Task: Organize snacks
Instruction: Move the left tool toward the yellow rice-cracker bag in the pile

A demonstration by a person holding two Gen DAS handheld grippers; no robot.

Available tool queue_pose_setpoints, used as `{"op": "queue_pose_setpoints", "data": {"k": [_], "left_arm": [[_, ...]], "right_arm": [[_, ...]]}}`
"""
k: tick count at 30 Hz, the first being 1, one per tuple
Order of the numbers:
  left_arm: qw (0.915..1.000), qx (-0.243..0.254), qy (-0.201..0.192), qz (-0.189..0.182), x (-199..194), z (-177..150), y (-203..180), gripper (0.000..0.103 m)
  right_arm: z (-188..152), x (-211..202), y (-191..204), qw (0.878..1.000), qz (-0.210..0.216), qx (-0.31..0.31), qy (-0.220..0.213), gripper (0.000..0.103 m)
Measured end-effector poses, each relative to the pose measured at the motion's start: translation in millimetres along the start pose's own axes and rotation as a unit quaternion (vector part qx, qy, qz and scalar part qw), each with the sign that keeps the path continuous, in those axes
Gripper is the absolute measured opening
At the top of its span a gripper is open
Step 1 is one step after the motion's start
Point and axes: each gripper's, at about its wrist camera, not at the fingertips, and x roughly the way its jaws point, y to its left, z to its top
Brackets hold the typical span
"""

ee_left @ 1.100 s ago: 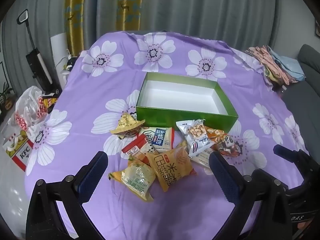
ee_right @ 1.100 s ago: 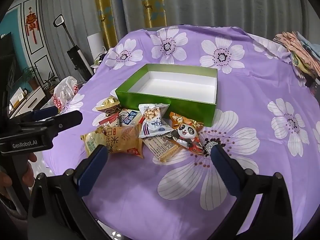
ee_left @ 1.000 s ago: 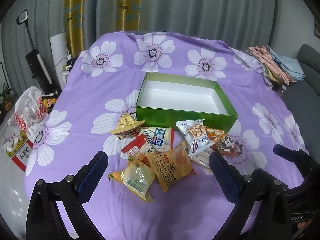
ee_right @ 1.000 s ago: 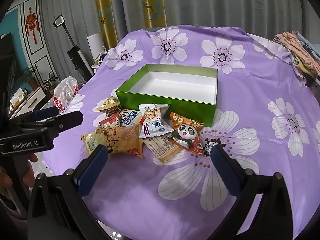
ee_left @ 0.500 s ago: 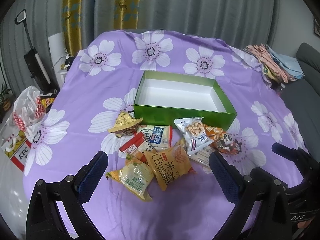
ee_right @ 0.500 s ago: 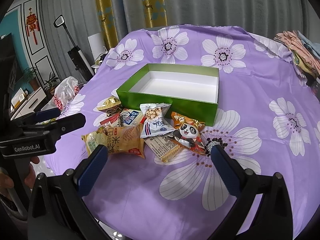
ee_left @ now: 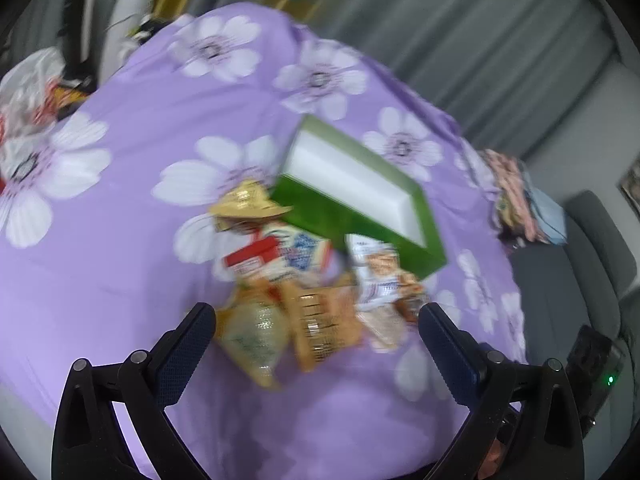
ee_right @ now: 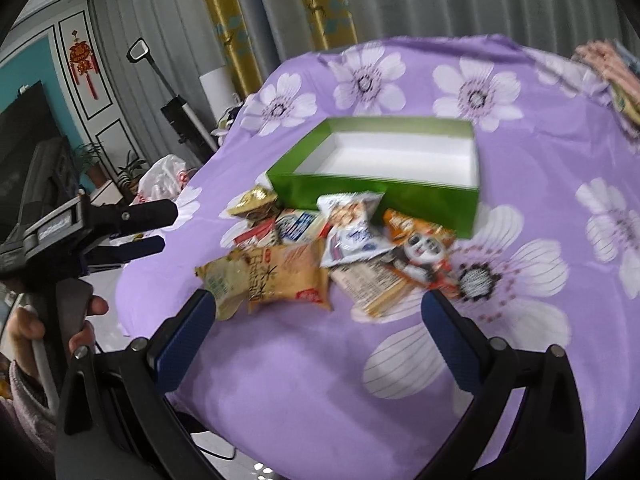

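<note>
Purple flowered cloth (ee_right: 540, 184) covers the table, with an empty green box (ee_right: 384, 192) sitting on it and a heap of snacks (ee_right: 332, 252) lying just in front of its near wall, none inside yet. Both sets of fingers spread wide and empty: right gripper (ee_right: 316, 320) hovering short of the heap, left gripper (ee_left: 316, 340) tilted and blurred in its own view, aimed at the same pile. Judged as the opening approach, with nothing sorted so far. Best to start at the edge of the heap rather than the middle: the orange packet (ee_right: 288, 276) lies nearest the right gripper and on top, so a pinch across its sealed end should lift it clean without dragging neighbours. Worth keeping the fingers low and nearly flat to the cloth, since soft pouches slide and the fabric can bunch under a steep jab. Sensible to leave the panda packet (ee_right: 420, 252) and the white pouch (ee_right: 352, 228) for later, as they overlap other packs and lean close to the box wall. Good to split the work, left side of the pile for the left gripper, right side for the right, so the two do not meet over the box. Wise to slow the left gripper before closing, given the blur.
</note>
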Motion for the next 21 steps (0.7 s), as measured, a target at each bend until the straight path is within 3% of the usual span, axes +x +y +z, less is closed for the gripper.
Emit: {"op": "queue_pose_setpoints", "data": {"k": [3,7,14,16,21], "left_arm": [[0.9997,0.005,0.005,0.023,2.1,-2.8,11.4,0.101],[1.0,0.002,-0.004,0.008,1.1,-6.2,23.8,0.1],[0.9943,0.097,-0.011,-0.043,13.0,-17.3,-10.0,0.1],[0.9935,0.105,0.001,-0.046,24.2,-21.4,-15.9,0.1],[0.9925,0.114,0.014,-0.041,47.1,-24.9,-23.9,0.087]], "right_arm": [[-4.3,8.8,3.8,0.999,0.036,0.023,0.023,0.103],[-12.7,25.3,9.8,0.999,0.043,-0.002,0.03,0.103],[-21.0,45.6,4.6,0.997,0.041,0.0,0.059,0.1],[-21.5,51.9,3.3,0.997,0.041,-0.005,0.061,0.093],[-18.4,65.5,-1.6,0.996,0.05,-0.009,0.068,0.085]]}}
